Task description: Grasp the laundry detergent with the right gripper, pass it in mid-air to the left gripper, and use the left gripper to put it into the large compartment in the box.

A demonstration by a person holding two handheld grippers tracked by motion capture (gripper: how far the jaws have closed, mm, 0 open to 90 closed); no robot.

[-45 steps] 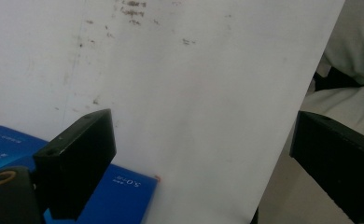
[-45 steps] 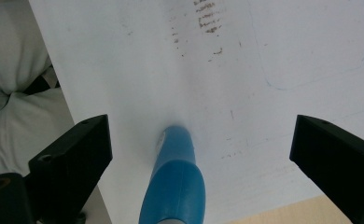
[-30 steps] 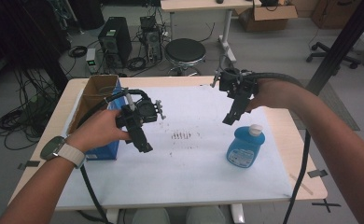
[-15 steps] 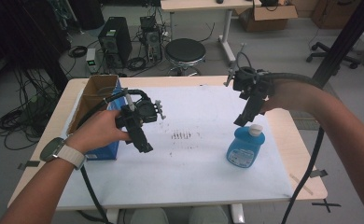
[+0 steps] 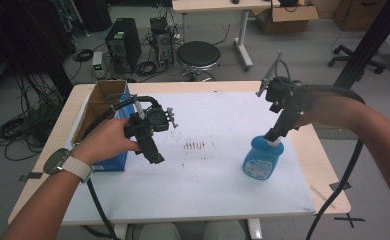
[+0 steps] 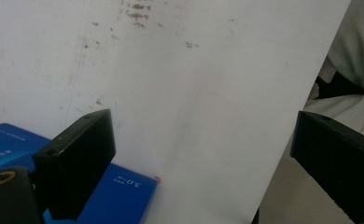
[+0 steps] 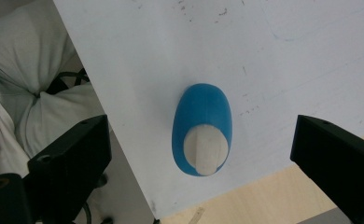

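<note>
1. Two grippers are over the table, and the right gripper (image 5: 274, 134) is much the nearer to the blue pump bottle (image 5: 261, 158), which stands upright at about four o'clock on the white table sheet (image 5: 218, 180), close to its right edge.
2. Seen from the right gripper view, the bottle (image 7: 202, 122) lies straight below, centred between the two black jaws, with its white pump cap (image 7: 206, 150) pointing up at the camera. Its long axis runs vertically, along the gripper's line of approach, so the coming move looks like a straight drop onto the cap or neck.
3. The right gripper's jaws stand wide apart with nothing between them. In the high view its tip sits right at the cap; whether it already touches I cannot tell from that angle.
4. The left gripper (image 5: 152, 152) hangs at about nine o'clock on the sheet, well apart from the bottle, jaws also spread wide and empty in the left gripper view.
5. Just beside the left gripper, at the sheet's left edge, stands an open cardboard box with blue sides (image 5: 102, 102); its blue face (image 6: 119, 196) also shows low in the left gripper view. What the box holds is hidden from the camera above.
6. A few dark smudges (image 5: 195, 145) mark the middle of the sheet, between the two grippers.
</note>
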